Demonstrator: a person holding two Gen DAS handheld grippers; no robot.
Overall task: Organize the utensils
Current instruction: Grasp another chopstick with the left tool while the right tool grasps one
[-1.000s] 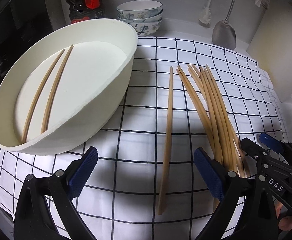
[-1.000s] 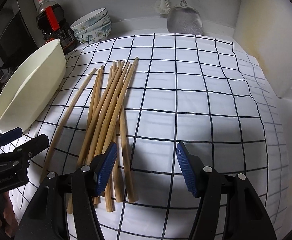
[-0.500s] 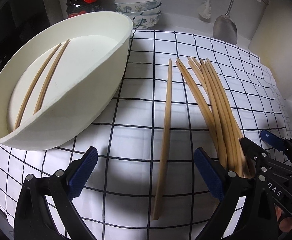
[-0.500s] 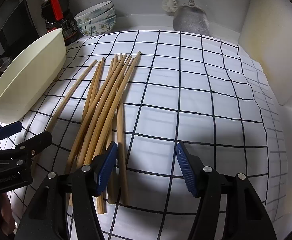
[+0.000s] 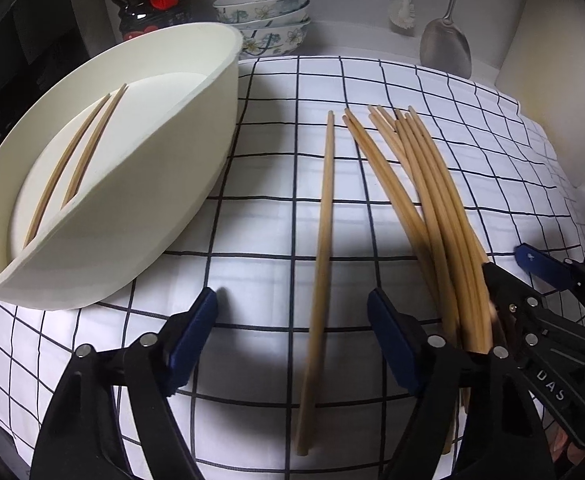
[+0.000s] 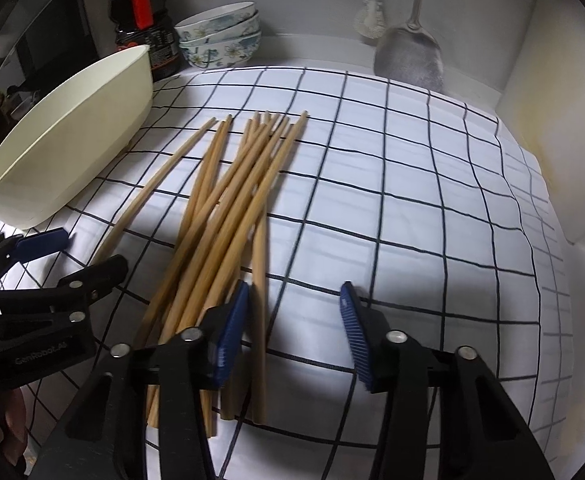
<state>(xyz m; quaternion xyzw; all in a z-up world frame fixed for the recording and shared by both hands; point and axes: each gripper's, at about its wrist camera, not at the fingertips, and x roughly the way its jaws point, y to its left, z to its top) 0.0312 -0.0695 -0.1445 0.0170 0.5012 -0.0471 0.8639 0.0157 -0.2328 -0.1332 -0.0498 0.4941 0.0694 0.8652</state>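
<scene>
Both grippers hang low over the checked cloth (image 5: 260, 216). The left gripper (image 5: 292, 328) has its jaws fairly wide but closing, with a lone chopstick (image 5: 324, 220) lying between them, pads not on it. The right gripper (image 6: 294, 320) is narrower and closing too; one stick of the chopstick pile (image 6: 228, 216) seems to sit just inside its left pad, blurry though. Two chopsticks (image 5: 74, 164) lie in the cream tray (image 5: 180, 184).

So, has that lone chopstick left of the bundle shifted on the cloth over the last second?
Cannot tell: in the left wrist view the lone chopstick still lies apart from the bundle, on the same grid column of the checked cloth.
</scene>
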